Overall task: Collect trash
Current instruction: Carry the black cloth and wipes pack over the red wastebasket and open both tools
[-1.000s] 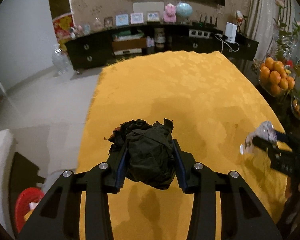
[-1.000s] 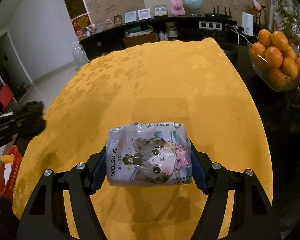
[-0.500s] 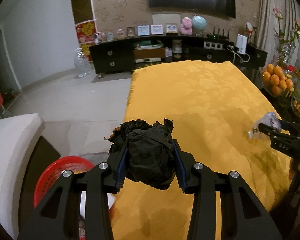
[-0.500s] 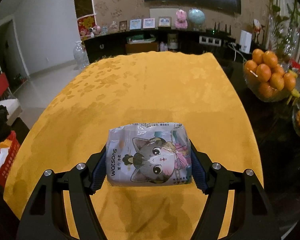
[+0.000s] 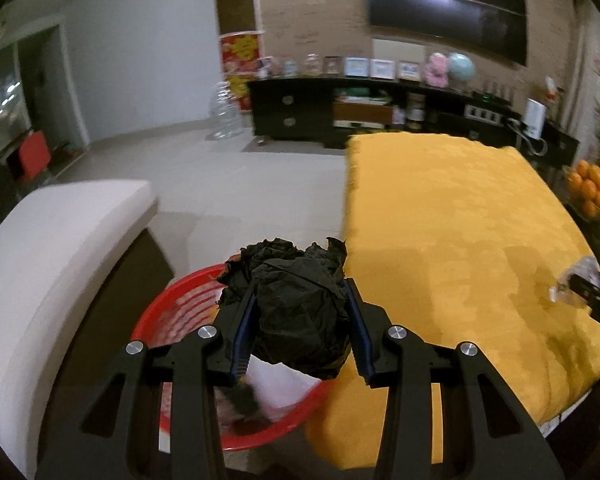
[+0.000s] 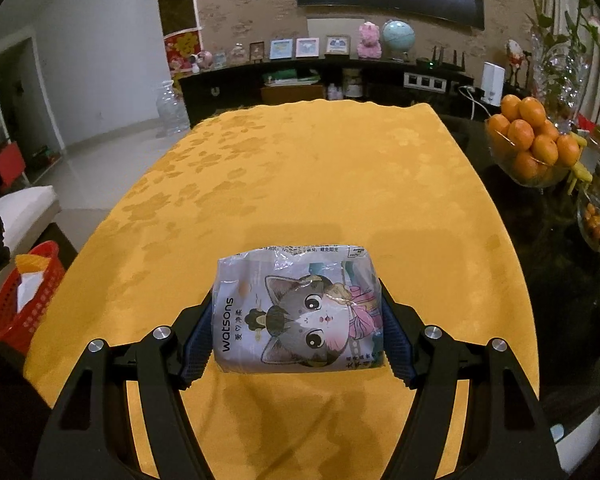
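The crumpled black wad [image 5: 296, 304] sits clamped between the two fingers of the left gripper [image 5: 298, 312], and it now hangs over the red basket [image 5: 168, 312] on the floor beside the table, where a second ago it was above the yellow tablecloth [image 5: 452, 240] with the basket only just showing at the lower edge. Half a second ago the basket lay off to the lower left; now its rim curves directly beneath the wad, with white paper and some darker scraps blurred inside. That swing off the table edge suggests the carry is nearly done and letting go is the likely next step, though the wad seems nearer the basket's table-side rim than its middle, so a drop here might catch the edge. The right gripper [image 6: 296, 320] is closed on the wipes packet [image 6: 300, 312] with the cartoon cat, held above the tablecloth much as before and well apart from the basket, which shows far to the left in that view. That packet will probably wait its turn. A white cushioned seat [image 5: 56, 248] stands just beside the basket, and a bowl of oranges [image 6: 532, 140] rests on the dark surface to the right.
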Demonstrator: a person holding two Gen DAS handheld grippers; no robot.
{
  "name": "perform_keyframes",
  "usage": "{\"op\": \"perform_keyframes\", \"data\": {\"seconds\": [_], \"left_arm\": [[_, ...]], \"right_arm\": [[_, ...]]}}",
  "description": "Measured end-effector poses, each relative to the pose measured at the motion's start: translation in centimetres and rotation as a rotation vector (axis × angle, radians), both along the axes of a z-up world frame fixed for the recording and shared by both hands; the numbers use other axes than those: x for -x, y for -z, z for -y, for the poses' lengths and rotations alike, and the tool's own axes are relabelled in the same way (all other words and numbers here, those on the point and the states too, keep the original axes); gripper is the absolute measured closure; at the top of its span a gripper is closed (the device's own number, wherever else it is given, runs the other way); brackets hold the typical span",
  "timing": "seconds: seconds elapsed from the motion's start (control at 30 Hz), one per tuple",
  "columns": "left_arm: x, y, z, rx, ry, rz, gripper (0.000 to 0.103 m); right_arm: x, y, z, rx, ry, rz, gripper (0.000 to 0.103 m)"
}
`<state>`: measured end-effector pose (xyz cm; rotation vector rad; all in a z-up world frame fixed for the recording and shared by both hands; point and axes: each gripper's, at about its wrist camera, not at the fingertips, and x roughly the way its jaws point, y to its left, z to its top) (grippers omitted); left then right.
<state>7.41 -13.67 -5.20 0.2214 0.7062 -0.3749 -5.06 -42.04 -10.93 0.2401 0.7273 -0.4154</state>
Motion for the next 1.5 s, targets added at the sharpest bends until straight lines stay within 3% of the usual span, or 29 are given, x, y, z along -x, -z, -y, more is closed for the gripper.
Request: {"op": "perform_keyframes", "data": {"seconds": [0.2, 0.73, 1.03, 1.2, 1.5], "left_arm": [[-1.4, -0.1, -3.8, -0.003, -0.094, 0.003, 0.064], [-2.3, 0.4, -8.5, 0.026, -0.199, 0.006, 0.064], [-4.1, 1.9, -9.5, 0.058, -0.245, -0.058, 0.064], [-4.2, 2.4, -8.8, 0.030, -0.230, -0.047, 0.064], [-5.8, 3.6, -8.7, 0.042, -0.240, -0.112, 0.061]], "right_arm": [[-0.7, -0.6, -2.6, -0.005, -0.039, 0.003, 0.035], [-6.6, -4.5, -10.8, -0.052, -0.239, 0.054, 0.035], [-10.7, -5.0, -16.2, -0.084, -0.381, 0.046, 0.035], [-12.2, -5.2, -18.5, -0.091, -0.428, 0.048, 0.035], [-13.7, -4.3, -20.5, -0.107, -0.468, 0.024, 0.035]]}}
